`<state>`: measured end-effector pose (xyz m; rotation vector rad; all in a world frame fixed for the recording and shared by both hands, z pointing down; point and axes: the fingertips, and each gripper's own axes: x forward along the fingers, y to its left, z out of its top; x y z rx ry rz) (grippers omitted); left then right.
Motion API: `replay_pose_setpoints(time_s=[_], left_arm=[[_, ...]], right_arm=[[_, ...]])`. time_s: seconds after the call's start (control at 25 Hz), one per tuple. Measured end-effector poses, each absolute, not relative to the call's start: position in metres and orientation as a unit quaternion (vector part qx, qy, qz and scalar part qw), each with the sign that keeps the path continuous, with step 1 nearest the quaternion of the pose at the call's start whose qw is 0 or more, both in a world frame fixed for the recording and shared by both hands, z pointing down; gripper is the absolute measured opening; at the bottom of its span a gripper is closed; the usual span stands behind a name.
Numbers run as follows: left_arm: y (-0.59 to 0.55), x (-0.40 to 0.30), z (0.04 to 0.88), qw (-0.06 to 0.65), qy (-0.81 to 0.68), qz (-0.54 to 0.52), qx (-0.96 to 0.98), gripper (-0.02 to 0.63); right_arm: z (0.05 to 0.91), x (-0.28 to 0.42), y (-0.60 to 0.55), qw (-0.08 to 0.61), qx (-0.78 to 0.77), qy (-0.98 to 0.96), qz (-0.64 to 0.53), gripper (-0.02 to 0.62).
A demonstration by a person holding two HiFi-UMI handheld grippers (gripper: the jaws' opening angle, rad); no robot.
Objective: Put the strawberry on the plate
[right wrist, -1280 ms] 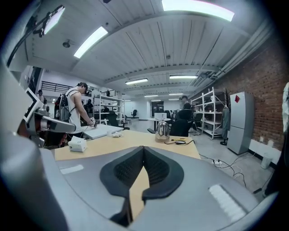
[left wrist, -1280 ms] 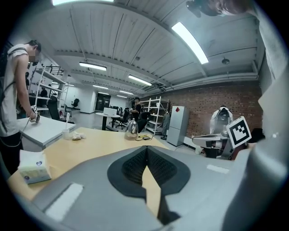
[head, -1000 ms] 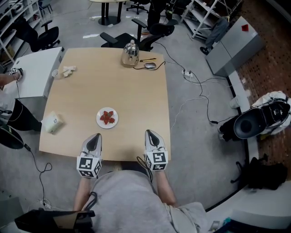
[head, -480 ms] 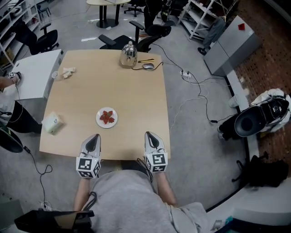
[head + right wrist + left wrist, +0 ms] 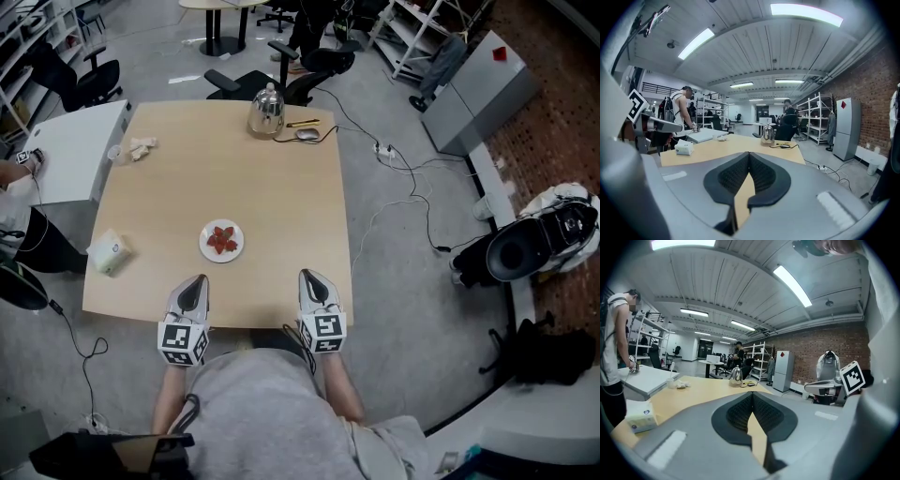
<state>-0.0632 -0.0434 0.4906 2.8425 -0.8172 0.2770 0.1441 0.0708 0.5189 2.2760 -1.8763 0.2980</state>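
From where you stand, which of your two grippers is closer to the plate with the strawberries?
The left gripper: the white plate lies just ahead of its tips, slightly rightward; the right gripper sits farther off to the side.

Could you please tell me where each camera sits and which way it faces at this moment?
Head view: on the person's head, facing steeply down at the table, plate and kettle; left gripper, right gripper and torso show.
Left gripper view: on the left gripper, facing along its shut jaws across the table; those jaws show.
Right gripper view: on the right gripper, facing likewise; its shut jaws show.
Shared: both gripper views catch the kettle and tissue box.
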Motion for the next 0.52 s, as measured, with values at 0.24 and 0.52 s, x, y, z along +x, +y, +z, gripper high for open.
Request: replay_pose_setpoints(time_s=[0.24,0.52], left_arm=[[-0.0449,-0.0636,0.4911,0.085,-0.275,0.096,0.953,0.02],[-0.0452,-0.0601,0.4892,0.085,-0.272,0.097,0.954,0.02]], right_arm=[[0.5195,0.1426,0.0679,0.087,0.763,-0.633,0.102,0.006],[0.5207,0.1444,0.0676,0.087,0.763,-0.632,0.105,0.006]])
